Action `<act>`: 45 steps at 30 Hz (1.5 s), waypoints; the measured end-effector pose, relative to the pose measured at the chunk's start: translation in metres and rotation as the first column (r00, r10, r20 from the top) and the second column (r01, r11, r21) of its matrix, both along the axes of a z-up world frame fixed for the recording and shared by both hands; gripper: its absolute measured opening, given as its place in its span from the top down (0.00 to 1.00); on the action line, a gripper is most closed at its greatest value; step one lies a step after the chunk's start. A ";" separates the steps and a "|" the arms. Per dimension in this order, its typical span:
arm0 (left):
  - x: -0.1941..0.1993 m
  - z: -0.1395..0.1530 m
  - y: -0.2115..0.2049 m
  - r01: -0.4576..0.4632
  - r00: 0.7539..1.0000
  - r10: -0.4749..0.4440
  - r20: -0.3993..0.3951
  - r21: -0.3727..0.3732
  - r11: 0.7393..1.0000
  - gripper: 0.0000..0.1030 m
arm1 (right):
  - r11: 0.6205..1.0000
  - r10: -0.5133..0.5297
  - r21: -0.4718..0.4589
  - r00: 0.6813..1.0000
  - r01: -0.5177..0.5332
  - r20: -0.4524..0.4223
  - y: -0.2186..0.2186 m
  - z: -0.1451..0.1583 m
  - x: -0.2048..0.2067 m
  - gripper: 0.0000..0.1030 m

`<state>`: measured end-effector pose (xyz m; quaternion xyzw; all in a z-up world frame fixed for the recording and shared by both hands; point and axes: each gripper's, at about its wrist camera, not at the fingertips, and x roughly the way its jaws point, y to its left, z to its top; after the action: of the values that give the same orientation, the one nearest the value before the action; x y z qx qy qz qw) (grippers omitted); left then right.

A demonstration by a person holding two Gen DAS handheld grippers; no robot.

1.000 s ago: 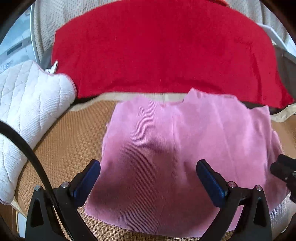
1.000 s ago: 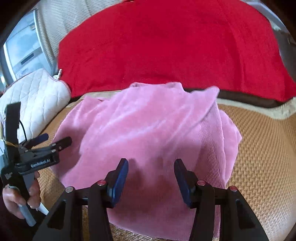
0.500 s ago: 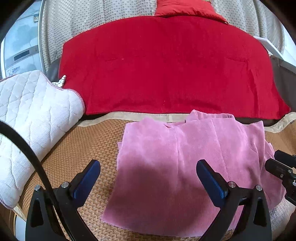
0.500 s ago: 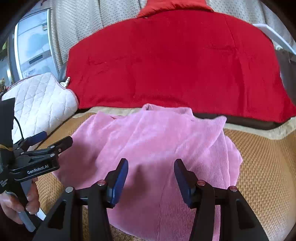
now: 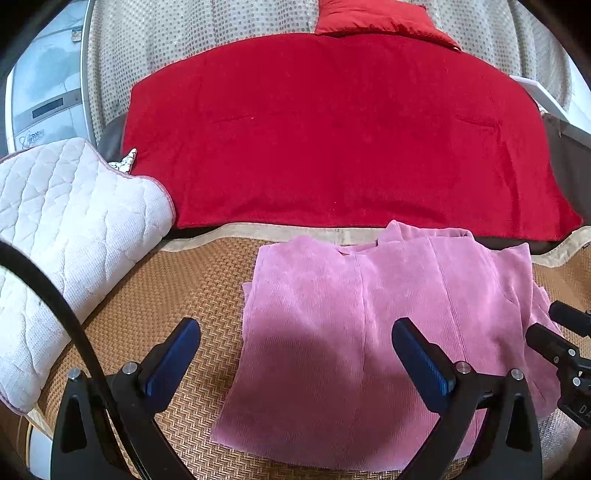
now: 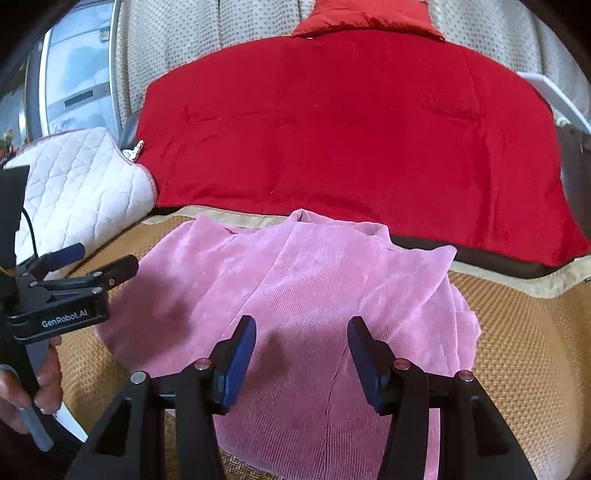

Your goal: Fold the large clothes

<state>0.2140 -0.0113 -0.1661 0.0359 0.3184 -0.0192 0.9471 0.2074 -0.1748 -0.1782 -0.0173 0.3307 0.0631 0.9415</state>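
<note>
A pink ribbed garment (image 5: 369, 325) lies folded into a rough rectangle on a woven brown mat (image 5: 177, 295); it also shows in the right wrist view (image 6: 314, 295). My left gripper (image 5: 295, 350) is open and empty, held above the garment's near left part. My right gripper (image 6: 301, 354) is open and empty above the garment's near edge. The left gripper (image 6: 96, 264) also shows at the left of the right wrist view, and the right gripper (image 5: 554, 328) at the right edge of the left wrist view.
A large red blanket (image 5: 332, 140) covers the sofa back behind the mat. A white quilted cushion (image 5: 62, 229) lies at the left. A red pillow (image 5: 380, 18) sits at the top. A white appliance (image 5: 44, 92) stands at the far left.
Both grippers have pulled back and up from the pink garment, so more of the sofa shows. The garment lies still and flat.
</note>
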 end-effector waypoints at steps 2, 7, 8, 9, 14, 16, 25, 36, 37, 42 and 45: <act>0.000 -0.001 -0.001 0.002 1.000 -0.002 -0.001 0.001 1.000 0.00 | 1.000 -0.002 -0.015 1.000 0.002 0.010 0.001 0.001 -0.001 0.46; -0.001 -0.002 -0.003 0.011 1.000 -0.011 0.002 0.003 1.000 0.00 | 0.999 -0.009 -0.039 1.000 0.010 0.029 0.002 0.004 -0.003 0.46; -0.001 -0.002 -0.004 0.014 1.000 -0.014 0.001 0.005 1.000 0.00 | 0.999 -0.011 -0.043 0.999 0.012 0.030 0.002 0.004 -0.003 0.46; -0.001 -0.002 -0.005 0.016 1.000 -0.016 0.000 0.006 1.000 0.00 | 0.999 -0.010 -0.045 0.999 0.012 0.030 0.001 0.004 -0.002 0.46; -0.002 -0.004 -0.007 0.023 1.000 -0.023 -0.001 0.019 1.000 0.00 | 0.999 -0.015 -0.044 1.000 0.016 0.025 0.000 0.003 -0.001 0.46; -0.001 -0.005 -0.007 0.021 1.000 -0.021 -0.006 0.022 1.000 0.00 | 0.999 -0.017 -0.045 1.000 0.018 0.020 -0.001 0.002 -0.001 0.46; 0.015 -0.019 0.014 -0.077 0.994 0.081 -0.078 0.048 0.996 0.00 | 0.997 -0.069 -0.052 0.987 0.062 -0.145 -0.014 -0.033 0.023 0.46; 0.025 -0.017 0.110 -0.325 0.941 0.313 -0.131 -0.092 0.941 0.00 | 0.997 -0.057 0.051 0.992 0.064 -0.117 -0.026 -0.026 0.019 0.44; 0.026 -0.019 0.113 -0.327 0.940 0.314 -0.134 -0.096 0.940 0.00 | 0.997 -0.057 0.053 0.992 0.064 -0.117 -0.026 -0.026 0.020 0.44; 0.028 -0.032 0.105 -0.288 0.948 0.275 -0.160 -0.061 0.956 0.00 | 0.995 -0.053 0.074 0.969 0.073 -0.242 -0.026 -0.050 0.035 0.44; 0.025 -0.032 0.090 -0.228 0.964 0.219 -0.151 -0.046 0.973 0.00 | 0.994 -0.058 0.079 0.971 0.078 -0.231 -0.027 -0.045 0.034 0.43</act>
<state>0.2388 0.0785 -0.1982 -0.0316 0.3875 0.0752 0.9183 0.2416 -0.2021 -0.2235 0.0425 0.4341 0.0468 0.8986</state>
